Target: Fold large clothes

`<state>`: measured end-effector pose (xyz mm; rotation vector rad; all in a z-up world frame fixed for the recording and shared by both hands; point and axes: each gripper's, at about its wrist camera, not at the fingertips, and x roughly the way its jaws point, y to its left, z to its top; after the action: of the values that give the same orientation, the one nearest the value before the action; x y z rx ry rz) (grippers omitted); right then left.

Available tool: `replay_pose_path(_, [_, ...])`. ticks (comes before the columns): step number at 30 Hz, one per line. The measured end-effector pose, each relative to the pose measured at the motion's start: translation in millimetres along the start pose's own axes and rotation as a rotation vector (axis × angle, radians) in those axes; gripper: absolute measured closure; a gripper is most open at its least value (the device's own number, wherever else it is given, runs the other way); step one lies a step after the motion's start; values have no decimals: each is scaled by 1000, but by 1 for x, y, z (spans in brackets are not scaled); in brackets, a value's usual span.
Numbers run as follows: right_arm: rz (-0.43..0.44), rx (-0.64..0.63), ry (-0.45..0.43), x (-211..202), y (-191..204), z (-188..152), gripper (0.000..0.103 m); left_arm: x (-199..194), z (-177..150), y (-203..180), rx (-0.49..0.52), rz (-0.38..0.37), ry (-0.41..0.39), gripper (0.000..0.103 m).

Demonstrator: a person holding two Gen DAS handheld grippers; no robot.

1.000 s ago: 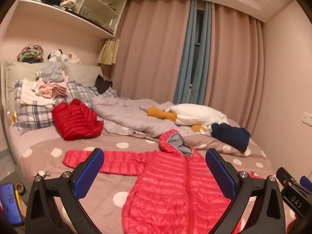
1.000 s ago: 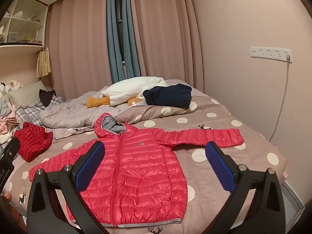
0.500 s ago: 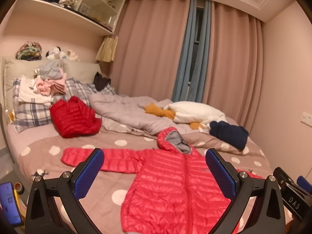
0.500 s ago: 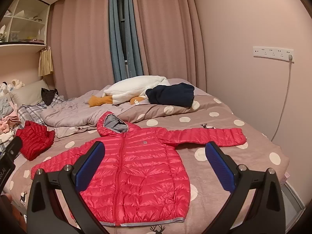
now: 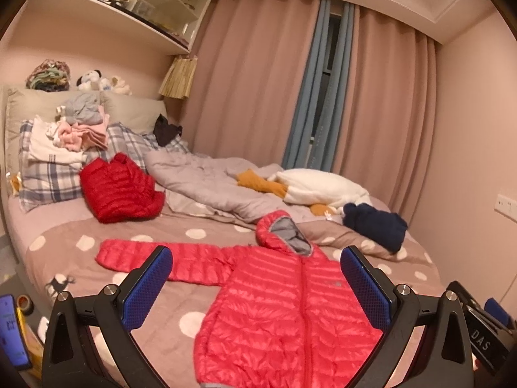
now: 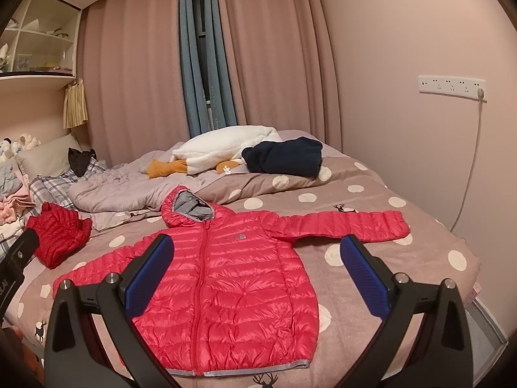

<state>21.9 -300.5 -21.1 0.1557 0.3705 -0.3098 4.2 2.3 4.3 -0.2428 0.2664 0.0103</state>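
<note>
The left claw [image 5: 257,286] has two black plastic arms that fork outward, each ending in a flat finger faced with a blue, finely cross-hatched pad [image 5: 147,287], and round silver screw heads sit on the black knuckles behind the pads. The right claw [image 6: 255,278] is built the same way, with black arms, blue textured pads [image 6: 363,278] and silver screws. Seen from the left wrist, its black side carries a plate with white letters "DAS".

Both wrist views overlook the bed [image 5: 200,294], sharing the jacket [image 6: 239,278].
</note>
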Motion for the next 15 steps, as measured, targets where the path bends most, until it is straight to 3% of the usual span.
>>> replay_pose_path(15, [15, 3, 7, 3, 3, 0, 0, 0, 1, 11, -22, -9, -1, 0])
